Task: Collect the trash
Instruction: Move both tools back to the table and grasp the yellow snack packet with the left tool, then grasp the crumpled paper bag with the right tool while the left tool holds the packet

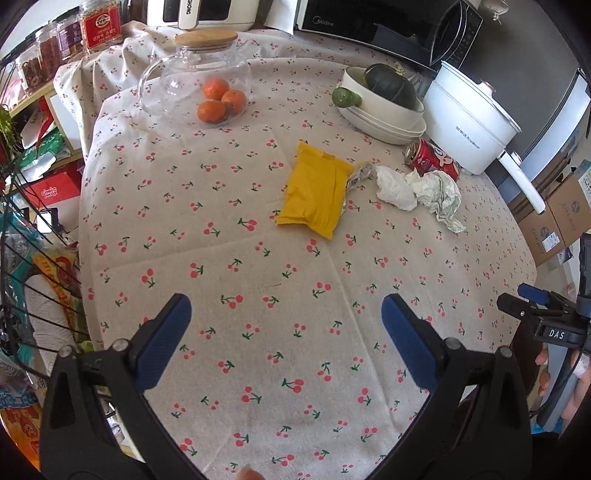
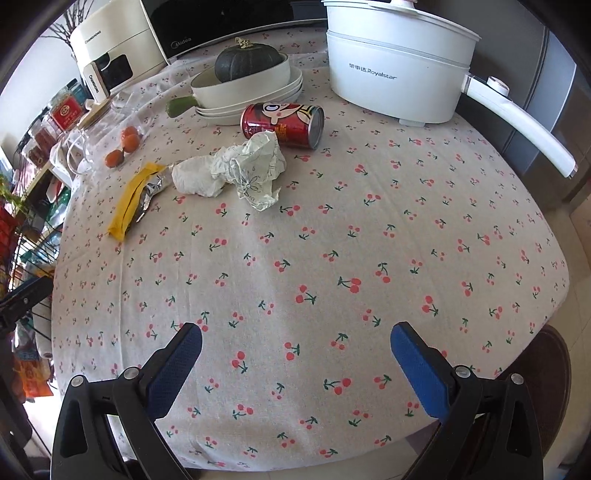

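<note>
On the cherry-print tablecloth (image 1: 258,280) lies a yellow snack packet (image 1: 317,195), torn open with foil showing in the right wrist view (image 2: 131,201). Beside it are a crumpled white tissue (image 1: 395,188) (image 2: 195,179), a crumpled printed paper (image 1: 439,195) (image 2: 255,170) and a red drink can on its side (image 1: 432,160) (image 2: 282,123). My left gripper (image 1: 286,314) is open and empty, near the table's front, well short of the packet. My right gripper (image 2: 295,343) is open and empty, also near the front; it shows at the left wrist view's right edge (image 1: 535,306).
At the back stand a glass teapot (image 1: 195,77) with three oranges (image 1: 219,101), stacked white dishes (image 1: 384,110) holding a dark squash (image 2: 247,61), a white electric pot (image 2: 399,66) with a long handle, and a microwave (image 1: 369,22). A wire rack (image 1: 29,258) of goods stands left.
</note>
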A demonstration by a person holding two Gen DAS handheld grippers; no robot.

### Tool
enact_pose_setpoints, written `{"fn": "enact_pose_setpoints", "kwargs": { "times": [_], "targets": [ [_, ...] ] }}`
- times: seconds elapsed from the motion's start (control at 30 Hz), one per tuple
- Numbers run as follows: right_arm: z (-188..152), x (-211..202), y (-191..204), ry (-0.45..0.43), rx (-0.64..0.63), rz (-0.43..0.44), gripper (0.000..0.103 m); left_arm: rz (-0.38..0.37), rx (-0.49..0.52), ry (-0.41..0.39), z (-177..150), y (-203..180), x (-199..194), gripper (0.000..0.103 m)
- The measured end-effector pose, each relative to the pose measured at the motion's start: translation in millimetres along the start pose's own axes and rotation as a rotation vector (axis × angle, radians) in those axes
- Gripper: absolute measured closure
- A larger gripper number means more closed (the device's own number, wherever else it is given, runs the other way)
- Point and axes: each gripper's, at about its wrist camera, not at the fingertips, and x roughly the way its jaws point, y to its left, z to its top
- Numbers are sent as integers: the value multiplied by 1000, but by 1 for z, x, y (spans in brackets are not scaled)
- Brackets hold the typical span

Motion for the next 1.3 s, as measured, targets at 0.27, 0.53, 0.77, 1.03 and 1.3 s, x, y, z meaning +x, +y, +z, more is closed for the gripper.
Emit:
{"fn": "enact_pose_setpoints", "kwargs": {
  "times": [0.27,0.53,0.77,1.03,1.3],
  "targets": [
    [34,20,-1,-11,-21,0,0,31,88,11,42,-20,58,1],
    [73,48,6,-56,-31,43,0,10,128,-3,69,-38,98,11],
    [102,66,13,-113,68,140,0,20,180,-12,73,-45,113,32],
    [115,91,38,-125,54,125,16,16,183,-41,72,-39,113,48],
    [107,79,27,-128,37,102,51,-1,154,-46,62,-36,98,55]
  ]
}}
